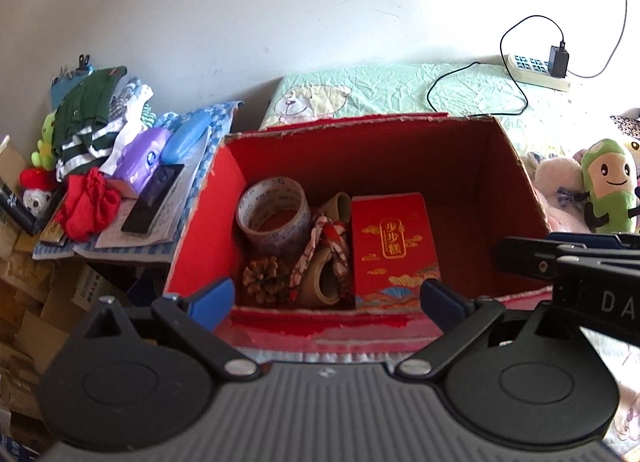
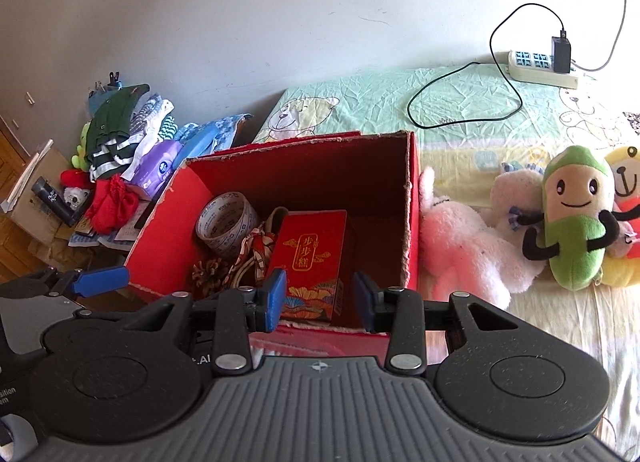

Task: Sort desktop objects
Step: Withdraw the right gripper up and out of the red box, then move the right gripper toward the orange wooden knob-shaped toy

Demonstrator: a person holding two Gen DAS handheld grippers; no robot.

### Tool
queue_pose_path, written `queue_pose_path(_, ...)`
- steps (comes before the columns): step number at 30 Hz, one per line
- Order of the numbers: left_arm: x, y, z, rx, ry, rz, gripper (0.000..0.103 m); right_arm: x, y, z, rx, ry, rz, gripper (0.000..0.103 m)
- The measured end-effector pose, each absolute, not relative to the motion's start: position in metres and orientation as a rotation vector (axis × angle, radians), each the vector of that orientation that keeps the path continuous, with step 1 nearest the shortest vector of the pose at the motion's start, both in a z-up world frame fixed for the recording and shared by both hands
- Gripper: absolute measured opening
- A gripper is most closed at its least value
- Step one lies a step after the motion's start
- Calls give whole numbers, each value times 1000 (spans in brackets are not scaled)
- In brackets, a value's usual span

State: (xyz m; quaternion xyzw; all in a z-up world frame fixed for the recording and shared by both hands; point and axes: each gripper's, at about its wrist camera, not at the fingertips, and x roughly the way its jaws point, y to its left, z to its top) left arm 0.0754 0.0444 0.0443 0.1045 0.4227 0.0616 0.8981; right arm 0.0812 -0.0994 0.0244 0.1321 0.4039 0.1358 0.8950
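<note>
Bed [image 2: 460, 101]: carries the open red carton; green bear-print sheet, plush toys at the right, power strip at the far edge.
Carton [image 1: 392, 141]: open-topped, red inside, standing upright; long axis runs left to right in the left wrist view. Holds everything sorted so far.
Tabletop [image 1: 132, 250]: left of the carton, cluttered. Red pouch [image 1: 86, 207], purple tissue pack [image 1: 142, 165], dark flat device [image 1: 154, 197] and folded clothes remain on it, unsorted by my judgement.
Red gift box [image 1: 390, 250]: inside the carton, right of centre; lies flat, long axis running from near wall to far wall, printed characters upright to the viewer.
Clear tape roll [image 1: 274, 209]: far left in the carton, tilted, core facing up and toward the viewer.
Brown tape rolls [image 1: 324, 282]: between clear roll and gift box, a patterned strap draped over them.
Pine cone [image 1: 264, 280]: near left corner of the carton, touching the brown roll.
Left gripper [image 1: 326, 298]: jaws spread wide, empty, above the carton's near wall.
Right gripper [image 2: 320, 298]: jaws moderately apart, empty, above the same wall.
Step in hand: likely fetching the next item; advise swinging the left gripper to the tabletop, taking the pouch from above, clearing the carton rim.
</note>
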Motion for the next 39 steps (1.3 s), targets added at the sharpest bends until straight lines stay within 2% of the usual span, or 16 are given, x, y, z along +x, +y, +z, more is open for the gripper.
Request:
queue_pose_path(10,55,28,27,199,922,146,100,62,-110,17,257,861,318,44)
queue_pose_path(39,41,-19,-35,235,1069,167,101,42,-149,-32,166,954,235,44)
